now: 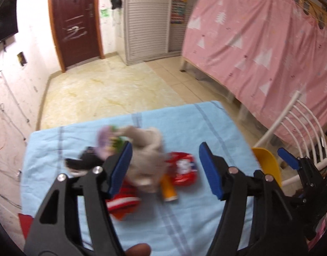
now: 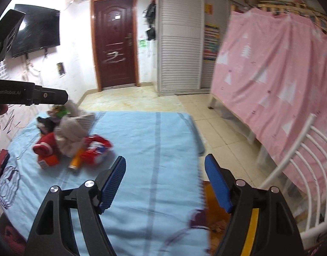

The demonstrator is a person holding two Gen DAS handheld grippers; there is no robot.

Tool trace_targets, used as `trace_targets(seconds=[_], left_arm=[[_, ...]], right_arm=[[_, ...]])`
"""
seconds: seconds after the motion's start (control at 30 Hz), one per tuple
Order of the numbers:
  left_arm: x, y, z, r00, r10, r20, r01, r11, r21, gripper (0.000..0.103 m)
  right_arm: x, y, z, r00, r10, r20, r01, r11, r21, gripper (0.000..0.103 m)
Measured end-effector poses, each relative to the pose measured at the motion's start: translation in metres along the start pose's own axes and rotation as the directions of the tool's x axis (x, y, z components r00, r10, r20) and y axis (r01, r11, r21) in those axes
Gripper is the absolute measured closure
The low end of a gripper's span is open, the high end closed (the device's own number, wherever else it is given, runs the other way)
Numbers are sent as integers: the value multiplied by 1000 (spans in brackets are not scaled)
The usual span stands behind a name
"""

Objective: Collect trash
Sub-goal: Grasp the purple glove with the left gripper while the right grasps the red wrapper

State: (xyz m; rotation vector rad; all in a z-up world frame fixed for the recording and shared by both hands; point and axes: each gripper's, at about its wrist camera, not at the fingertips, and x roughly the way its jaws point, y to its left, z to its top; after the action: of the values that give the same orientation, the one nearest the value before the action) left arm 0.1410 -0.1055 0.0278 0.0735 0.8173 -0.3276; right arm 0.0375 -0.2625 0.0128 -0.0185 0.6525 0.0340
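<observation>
Trash pile point(image 1: 150, 166) on the blue-covered counter point(image 1: 206, 123). Left claw point(image 1: 165, 168) released, empty, above the pile. Right claw point(image 2: 165, 183) released, empty, pile well to its left.

My left gripper point(image 1: 165, 168) hangs open above the blue cloth point(image 1: 206, 123); the trash pile point(image 1: 146, 162) lies between its pads, untouched. At three o'clock, my right gripper point(image 1: 291, 162) and a yellow bin point(image 1: 268, 162).
</observation>
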Motion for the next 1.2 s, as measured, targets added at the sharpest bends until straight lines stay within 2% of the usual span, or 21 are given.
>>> trace_targets(seconds=[0.27, 0.5, 0.8, 0.87, 1.0, 1.07, 1.13, 1.2], left_arm=[[8, 51, 9, 998, 57, -26, -58, 997, -45, 35], [43, 71, 17, 994, 75, -76, -82, 993, -86, 35], [68, 80, 16, 990, 54, -128, -66, 994, -89, 35], [72, 80, 15, 989, 45, -138, -57, 995, -85, 40], [79, 78, 12, 988, 13, -155, -26, 996, -83, 63], [79, 76, 10, 988, 4, -157, -16, 997, -77, 70], [79, 73, 9, 988, 3, -157, -14, 997, -69, 76], [77, 70, 7, 988, 11, -153, -20, 998, -59, 79]], right_arm=[[35, 51, 20, 991, 117, -64, -120, 992, -33, 33], [64, 60, 24, 977, 174, -124, -174, 985, 5, 33], [96, 63, 25, 956, 217, -197, -210, 976, 56, 33], [102, 64, 24, 950, 227, -213, -218, 974, 68, 33], [115, 65, 23, 943, 229, -242, -218, 973, 74, 33], [120, 64, 22, 936, 242, -255, -226, 970, 88, 33], [123, 62, 21, 928, 262, -265, -242, 965, 105, 43], [124, 59, 20, 922, 279, -268, -256, 959, 119, 59]])
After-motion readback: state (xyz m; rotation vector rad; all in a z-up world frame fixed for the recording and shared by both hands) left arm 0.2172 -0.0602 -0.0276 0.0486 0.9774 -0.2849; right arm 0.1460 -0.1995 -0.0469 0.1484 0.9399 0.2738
